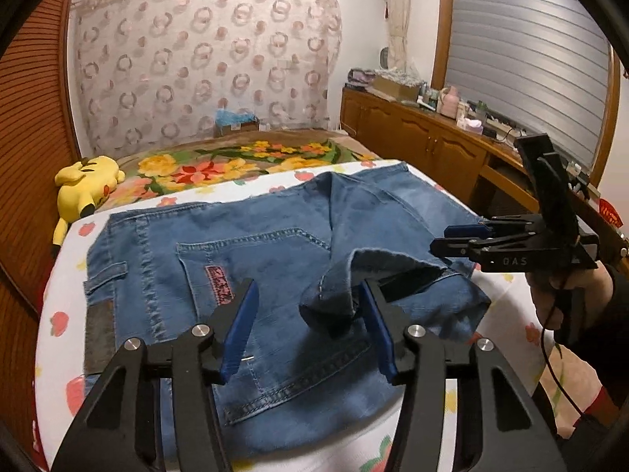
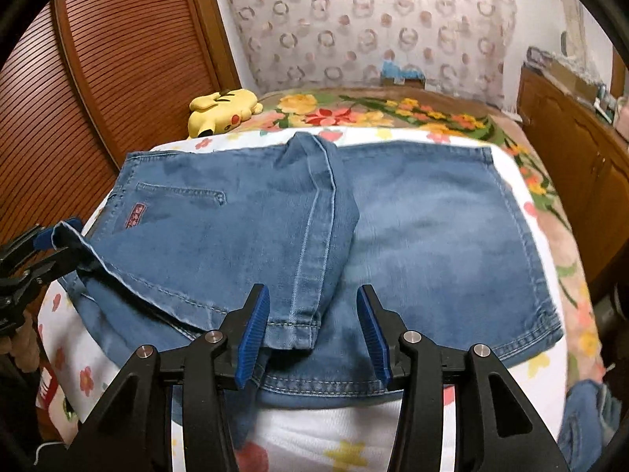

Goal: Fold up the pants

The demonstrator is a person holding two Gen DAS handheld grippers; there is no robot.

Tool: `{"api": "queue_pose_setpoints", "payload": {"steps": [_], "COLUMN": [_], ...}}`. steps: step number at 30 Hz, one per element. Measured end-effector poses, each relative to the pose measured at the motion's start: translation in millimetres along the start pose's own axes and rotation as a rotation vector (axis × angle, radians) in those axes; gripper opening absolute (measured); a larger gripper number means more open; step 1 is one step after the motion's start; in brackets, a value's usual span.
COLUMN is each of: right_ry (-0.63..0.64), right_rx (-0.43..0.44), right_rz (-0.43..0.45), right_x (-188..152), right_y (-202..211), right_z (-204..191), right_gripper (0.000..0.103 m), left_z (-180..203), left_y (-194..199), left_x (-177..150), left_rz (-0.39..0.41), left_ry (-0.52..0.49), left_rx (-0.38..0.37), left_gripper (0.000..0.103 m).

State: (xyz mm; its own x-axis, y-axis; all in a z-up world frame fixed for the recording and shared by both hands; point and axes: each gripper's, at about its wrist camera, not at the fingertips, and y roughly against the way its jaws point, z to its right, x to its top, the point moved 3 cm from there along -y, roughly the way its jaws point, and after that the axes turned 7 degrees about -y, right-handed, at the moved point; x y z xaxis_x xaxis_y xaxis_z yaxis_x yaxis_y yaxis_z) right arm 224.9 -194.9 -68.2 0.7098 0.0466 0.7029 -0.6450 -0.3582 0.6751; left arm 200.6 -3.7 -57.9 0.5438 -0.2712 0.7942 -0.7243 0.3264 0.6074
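Faded blue denim pants (image 2: 432,236) lie half-folded on the bed; both claws gape, released, to let the fold settle.

Left claw (image 1: 310,330) hovers over a raised hem; right claw (image 2: 314,334) over another.

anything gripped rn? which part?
Both open. Left gripper has a jeans hem corner draped on one finger, unclamped; right gripper holds nothing.

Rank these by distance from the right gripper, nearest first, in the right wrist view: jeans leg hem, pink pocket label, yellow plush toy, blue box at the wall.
1. Jeans leg hem: between the right gripper fingers.
2. Pink pocket label: left, mid-jeans.
3. Yellow plush toy: far left, beyond the jeans.
4. Blue box: farthest, against the wall.
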Motion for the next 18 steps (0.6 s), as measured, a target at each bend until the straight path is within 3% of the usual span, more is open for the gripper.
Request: {"api": "queue_pose_setpoints", "payload": {"steps": [6, 8, 12, 18], "right_ry": [-0.069, -0.091, -0.08, -0.035], "right_rx": [0.059, 0.091, 0.163, 0.172], "right_rz": [-0.061, -0.076, -0.09, 0.014], "right_x": [2, 3, 4, 18], "right_y": [-20, -22, -22, 4], "right_z": [-2, -2, -7, -22], "right_gripper": [0.048, 0.048, 0.017, 0.011], "left_z": [2, 4, 6, 8], "left_y": [-6, -2, 6, 20], "left_x": [0, 0, 2, 6], "left_rz": [-0.016, -0.009, 0.007, 0.035], "left_ry": [-0.001, -0.008, -0.013, -0.019], "left_rx": [-0.015, -0.013, -0.022, -0.019], "left_gripper": [0.022, 0.019, 0.016, 0.011]}}
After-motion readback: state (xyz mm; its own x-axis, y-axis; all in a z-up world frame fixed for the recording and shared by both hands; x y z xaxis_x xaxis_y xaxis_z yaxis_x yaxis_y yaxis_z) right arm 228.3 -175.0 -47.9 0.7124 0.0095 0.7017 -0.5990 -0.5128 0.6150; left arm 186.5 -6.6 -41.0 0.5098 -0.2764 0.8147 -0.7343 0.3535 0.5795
